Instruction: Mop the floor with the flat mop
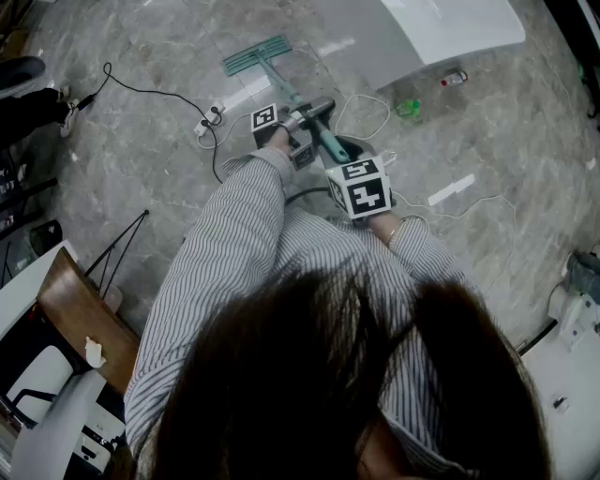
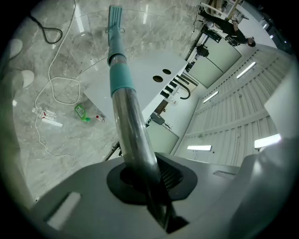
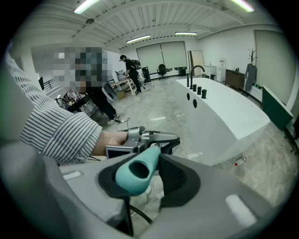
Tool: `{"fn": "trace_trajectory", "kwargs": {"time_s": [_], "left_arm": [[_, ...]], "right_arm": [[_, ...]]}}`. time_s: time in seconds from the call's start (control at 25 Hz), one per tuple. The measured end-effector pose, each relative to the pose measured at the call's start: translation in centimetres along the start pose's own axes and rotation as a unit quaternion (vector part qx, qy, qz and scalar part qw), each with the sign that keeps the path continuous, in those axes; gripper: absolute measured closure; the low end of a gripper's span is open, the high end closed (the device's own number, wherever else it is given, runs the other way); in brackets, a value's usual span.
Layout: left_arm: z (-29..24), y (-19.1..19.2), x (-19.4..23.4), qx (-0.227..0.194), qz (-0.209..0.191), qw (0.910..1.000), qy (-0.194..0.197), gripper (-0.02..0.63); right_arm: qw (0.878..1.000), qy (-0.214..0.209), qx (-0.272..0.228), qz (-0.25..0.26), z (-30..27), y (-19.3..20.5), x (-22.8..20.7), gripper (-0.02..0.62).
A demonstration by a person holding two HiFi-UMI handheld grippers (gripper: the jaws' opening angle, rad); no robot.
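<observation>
Left gripper [image 2: 148, 181] pads are pinched tight on the bare metal shaft [image 2: 130, 123] of the flat mop [image 1: 284, 84], so nothing is spread. Right gripper [image 3: 140, 175] pads are clamped on the teal grip [image 3: 132, 173] at the handle's top end, whose open tip is seen facing the camera. In the head view both grippers are held out in front of the body, left ahead of right on the same shaft, by arms in striped sleeves [image 1: 234, 244]. The mop head [image 1: 257, 54] is laid flat on the grey marble floor [image 1: 150, 150], near the white bathtub [image 1: 450, 28]. A green bottle [image 1: 407, 109] is seen on the floor beside the tub.
</observation>
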State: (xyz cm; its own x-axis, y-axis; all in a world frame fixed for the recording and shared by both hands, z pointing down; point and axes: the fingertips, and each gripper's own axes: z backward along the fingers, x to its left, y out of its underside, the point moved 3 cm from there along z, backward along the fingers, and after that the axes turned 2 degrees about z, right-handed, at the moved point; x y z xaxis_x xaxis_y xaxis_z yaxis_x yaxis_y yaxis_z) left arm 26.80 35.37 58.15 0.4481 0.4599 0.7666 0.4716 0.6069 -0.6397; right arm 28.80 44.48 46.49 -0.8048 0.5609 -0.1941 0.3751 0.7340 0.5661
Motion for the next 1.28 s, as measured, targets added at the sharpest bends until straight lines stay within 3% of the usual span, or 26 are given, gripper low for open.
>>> {"fn": "trace_trajectory", "kwargs": {"time_s": [0.56, 0.84, 1.04, 1.28], "left_arm": [[-1.7, 0.1, 0.6, -0.014, -0.005, 0.9999, -0.004, 0.571], [-3.0, 0.4, -0.3, 0.019, -0.025, 0.9989, -0.036, 0.559], [-3.8, -1.9, -2.3, -0.006, -0.039, 0.999, -0.022, 0.551], [-5.2, -5.9, -5.1, -0.002, -0.038, 0.9988, -0.029, 0.552]], "right_arm": [[1.0, -0.01, 0.0, 0.014, 0.5, 0.2, -1.7, 0.471], [1.0, -0.009, -0.02, 0.007, 0.6, -1.1, -2.8, 0.471], [0.999, -0.014, -0.021, 0.032, -0.8, -3.6, -3.2, 0.471], [0.998, -0.019, -0.016, 0.049, -4.2, -7.6, -4.4, 0.471]]}}
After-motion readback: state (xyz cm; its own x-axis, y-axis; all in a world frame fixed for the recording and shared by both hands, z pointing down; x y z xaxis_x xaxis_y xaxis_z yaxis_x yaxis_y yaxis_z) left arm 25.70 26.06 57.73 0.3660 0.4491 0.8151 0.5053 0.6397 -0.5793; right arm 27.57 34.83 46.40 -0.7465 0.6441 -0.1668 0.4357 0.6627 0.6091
